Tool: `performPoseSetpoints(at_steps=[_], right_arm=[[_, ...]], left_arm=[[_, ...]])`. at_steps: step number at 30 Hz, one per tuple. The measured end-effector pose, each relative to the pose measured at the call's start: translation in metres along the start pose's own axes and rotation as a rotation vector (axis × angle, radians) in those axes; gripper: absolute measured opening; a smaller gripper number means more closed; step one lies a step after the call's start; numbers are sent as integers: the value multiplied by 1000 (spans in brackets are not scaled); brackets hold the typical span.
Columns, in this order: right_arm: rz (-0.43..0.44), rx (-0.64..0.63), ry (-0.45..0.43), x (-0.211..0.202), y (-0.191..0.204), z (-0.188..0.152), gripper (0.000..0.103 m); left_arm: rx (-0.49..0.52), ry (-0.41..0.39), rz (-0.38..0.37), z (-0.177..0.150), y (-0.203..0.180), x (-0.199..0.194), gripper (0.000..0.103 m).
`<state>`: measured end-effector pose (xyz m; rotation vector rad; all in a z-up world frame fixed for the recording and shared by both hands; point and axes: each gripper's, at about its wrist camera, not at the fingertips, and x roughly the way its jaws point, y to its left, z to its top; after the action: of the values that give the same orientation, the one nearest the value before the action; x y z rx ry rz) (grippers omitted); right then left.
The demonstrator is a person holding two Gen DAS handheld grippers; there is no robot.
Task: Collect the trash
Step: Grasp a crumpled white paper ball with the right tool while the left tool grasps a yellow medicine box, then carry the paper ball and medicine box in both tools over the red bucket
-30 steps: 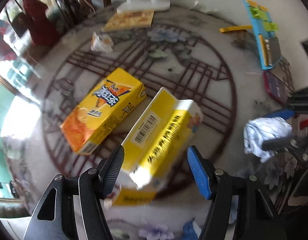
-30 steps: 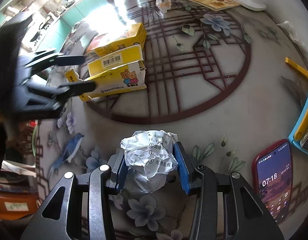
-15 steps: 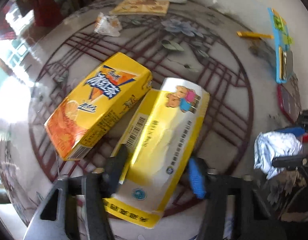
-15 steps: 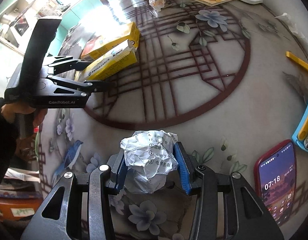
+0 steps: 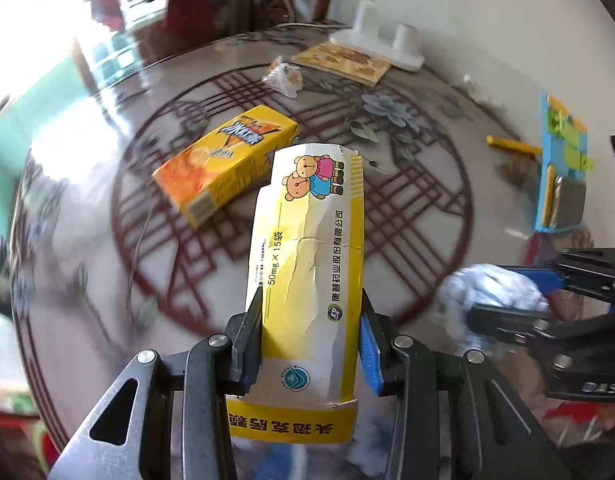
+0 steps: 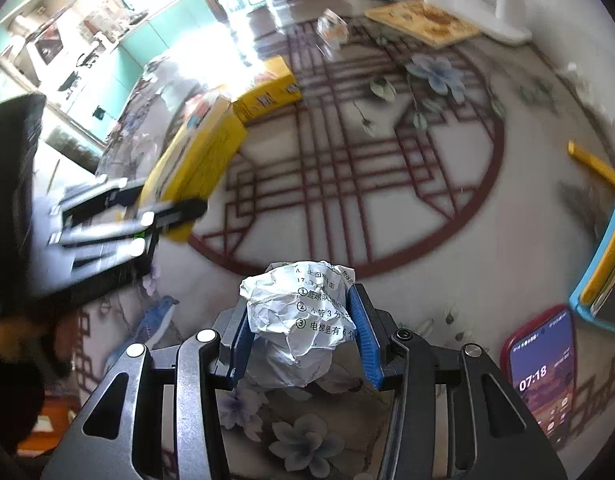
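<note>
My left gripper point(image 5: 309, 342) is shut on a crushed yellow-and-white medicine box with cartoon bears point(image 5: 311, 248) and holds it lifted above the table; the box point(image 6: 195, 160) and the left gripper point(image 6: 163, 216) also show, blurred, in the right wrist view. My right gripper point(image 6: 301, 332) is shut on a crumpled ball of printed paper point(image 6: 301, 312), which also shows at the right of the left wrist view point(image 5: 491, 292). A yellow-orange drink carton point(image 5: 227, 160) lies on the table beyond the lifted box. A small crumpled clear wrapper point(image 5: 283, 78) lies farther back.
The round table point(image 5: 427, 184) has a red lattice pattern. A phone in a red case point(image 6: 543, 372) lies at the right, next to a blue tray of small items point(image 5: 563, 168). A yellow pen point(image 5: 513, 145), a yellow mat point(image 5: 343, 62) and a white stand point(image 5: 383, 40) lie at the back.
My left gripper has closed on the medicine box and lifted it off the table, away from the drink carton. The right gripper keeps hold of the paper ball, almost unmoved.
</note>
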<state>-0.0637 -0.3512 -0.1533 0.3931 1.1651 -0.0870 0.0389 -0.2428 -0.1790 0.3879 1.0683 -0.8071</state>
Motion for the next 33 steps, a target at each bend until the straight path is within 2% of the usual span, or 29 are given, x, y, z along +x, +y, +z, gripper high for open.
performPoseSetpoints(at_steps=[5, 10, 15, 21, 33], right_arm=[[4, -45, -22, -5, 21, 4, 43], [16, -103, -33, -5, 48, 8, 43], [30, -169, -38, -4, 80, 8, 43], [39, -247, -43, -3, 119, 8, 43], [58, -339, -77, -8, 181, 7, 43]], left_arm=[[-94, -44, 2, -27, 4, -36, 38], [-212, -84, 46, -48, 27, -72, 38], [-344, -105, 130, -72, 59, -97, 38], [-405, -143, 201, -94, 84, -127, 38], [-468, -201, 235, -125, 124, -169, 39]])
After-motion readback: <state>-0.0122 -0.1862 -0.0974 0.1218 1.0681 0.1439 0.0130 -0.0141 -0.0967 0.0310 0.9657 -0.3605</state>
